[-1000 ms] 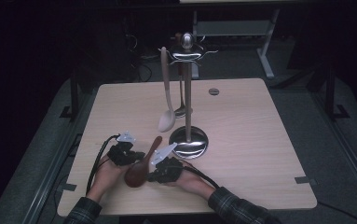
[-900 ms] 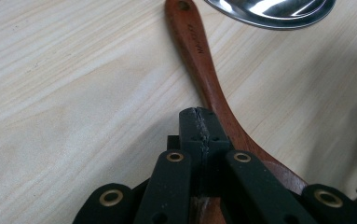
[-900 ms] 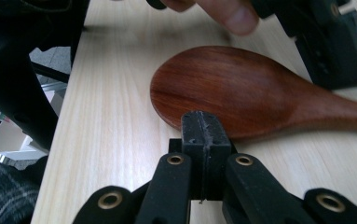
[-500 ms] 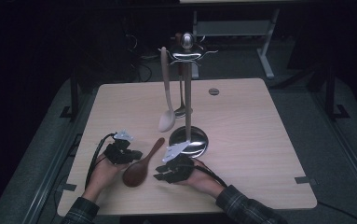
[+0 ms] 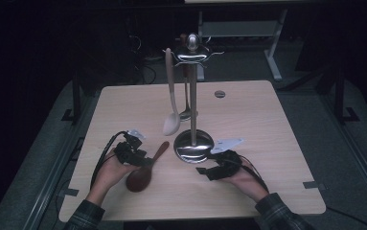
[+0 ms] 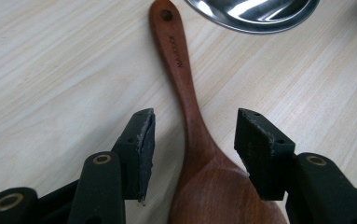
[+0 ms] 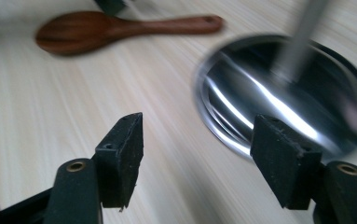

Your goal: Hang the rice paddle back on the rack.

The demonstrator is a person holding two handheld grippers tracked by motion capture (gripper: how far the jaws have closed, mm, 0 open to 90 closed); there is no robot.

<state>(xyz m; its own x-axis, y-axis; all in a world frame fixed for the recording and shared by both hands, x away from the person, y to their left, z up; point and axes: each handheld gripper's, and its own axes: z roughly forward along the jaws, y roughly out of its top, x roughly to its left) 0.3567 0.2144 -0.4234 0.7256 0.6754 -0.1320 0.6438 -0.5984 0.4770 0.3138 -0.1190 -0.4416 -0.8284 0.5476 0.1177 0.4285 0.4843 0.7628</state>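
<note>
A dark wooden spoon [image 5: 145, 168] [image 6: 190, 121] [image 7: 120, 28] lies flat on the table, handle toward the steel stand's round base [image 5: 193, 146] [image 7: 288, 93]. My left gripper [image 5: 138, 160] [image 6: 195, 140] is open, its jaws on either side of the spoon's neck without touching it. My right gripper [image 5: 205, 171] [image 7: 197, 149] is open and holds nothing, just right of the base near the table's front. On the stand [image 5: 192, 52] hang a pale spoon [image 5: 171, 122] and a metal utensil [image 5: 186, 113].
The wooden table [image 5: 267, 129] has a small round grommet [image 5: 220, 94] at the back. Dark floor and a white desk frame [image 5: 248, 28] lie beyond it. Bare tabletop spreads to the right and back left.
The right gripper has drawn off to the right, away from the spoon, and now sits beside the stand's base. The spoon lies on the table and the left gripper stays by it.
</note>
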